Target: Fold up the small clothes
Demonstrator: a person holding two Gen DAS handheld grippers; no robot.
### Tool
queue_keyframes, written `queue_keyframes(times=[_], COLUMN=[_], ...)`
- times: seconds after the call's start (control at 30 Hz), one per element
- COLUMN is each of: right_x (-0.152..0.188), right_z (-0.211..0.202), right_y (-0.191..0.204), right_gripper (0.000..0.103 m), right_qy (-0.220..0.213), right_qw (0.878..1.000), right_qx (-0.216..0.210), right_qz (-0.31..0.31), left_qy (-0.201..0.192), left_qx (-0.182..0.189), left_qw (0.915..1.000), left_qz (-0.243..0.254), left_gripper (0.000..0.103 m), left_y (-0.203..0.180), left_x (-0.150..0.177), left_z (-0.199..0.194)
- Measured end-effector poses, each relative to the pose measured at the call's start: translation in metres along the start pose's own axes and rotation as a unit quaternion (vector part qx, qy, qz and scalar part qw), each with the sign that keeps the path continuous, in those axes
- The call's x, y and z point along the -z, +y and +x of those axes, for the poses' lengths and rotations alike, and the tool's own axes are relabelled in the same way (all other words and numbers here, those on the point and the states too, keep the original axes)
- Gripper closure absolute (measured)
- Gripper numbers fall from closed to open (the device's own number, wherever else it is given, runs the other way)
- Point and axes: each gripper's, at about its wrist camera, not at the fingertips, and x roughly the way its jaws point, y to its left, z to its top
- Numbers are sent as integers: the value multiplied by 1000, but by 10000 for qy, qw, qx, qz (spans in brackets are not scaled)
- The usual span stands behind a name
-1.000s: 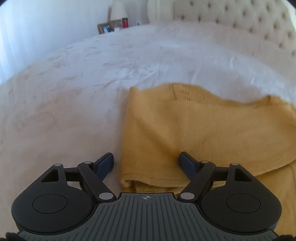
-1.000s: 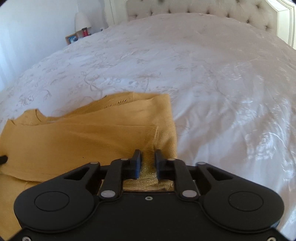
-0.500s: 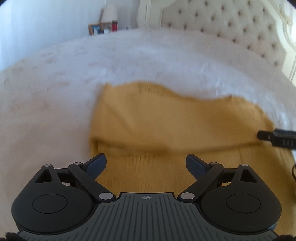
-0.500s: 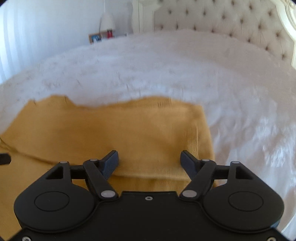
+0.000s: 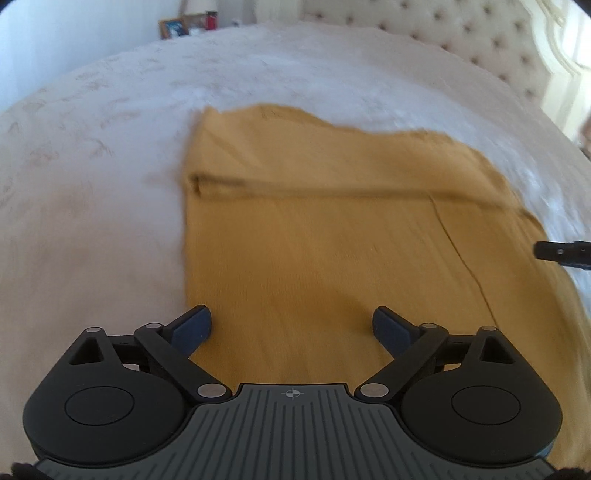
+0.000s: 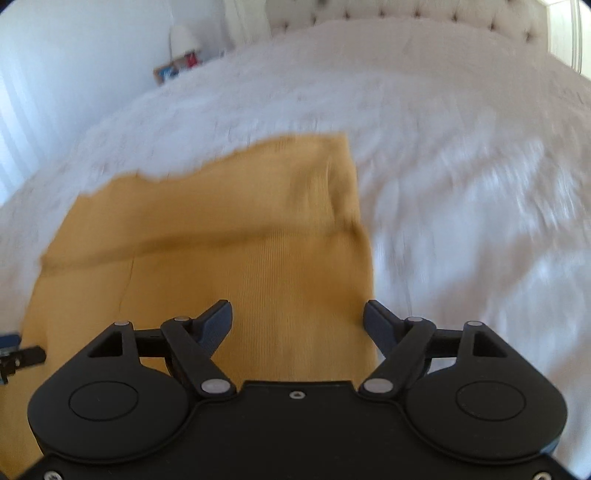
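A mustard-yellow knit garment (image 5: 332, 240) lies flat on the white bedspread (image 5: 92, 166), its far part folded back toward me so a fold edge runs across it. My left gripper (image 5: 293, 326) is open and empty above the garment's near left part. My right gripper (image 6: 297, 319) is open and empty above the garment (image 6: 258, 229) near its right edge. A tip of the right gripper shows at the right edge of the left wrist view (image 5: 561, 253). A tip of the left gripper shows at the left edge of the right wrist view (image 6: 18, 354).
A tufted cream headboard (image 5: 461, 33) stands at the far end of the bed. A nightstand with a lamp (image 6: 183, 35) and picture frames (image 5: 177, 27) is at the far left. White bedspread (image 6: 461, 166) surrounds the garment.
My right gripper let go of the garment's edge and opened. Both grippers drew back and up from the folded edge. The folded part now lies flat on the garment.
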Motion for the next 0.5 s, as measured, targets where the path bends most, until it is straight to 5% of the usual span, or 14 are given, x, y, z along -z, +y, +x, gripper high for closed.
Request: queue_keyframes(times=[0.2, 0.5], right_x=[46, 85], right_z=[-24, -57], right_y=[9, 25], right_gripper=[15, 7], right_qy=[300, 526], right_qw=[9989, 9984], right_qx=[117, 43], right_qz=[-333, -197], left_qy=[255, 472], left_qx=[168, 184], left_qw=[9981, 9971], left_qz=[535, 565], left_gripper=[7, 7], left_y=[-22, -35], left_x=[40, 80], left_z=[-23, -51])
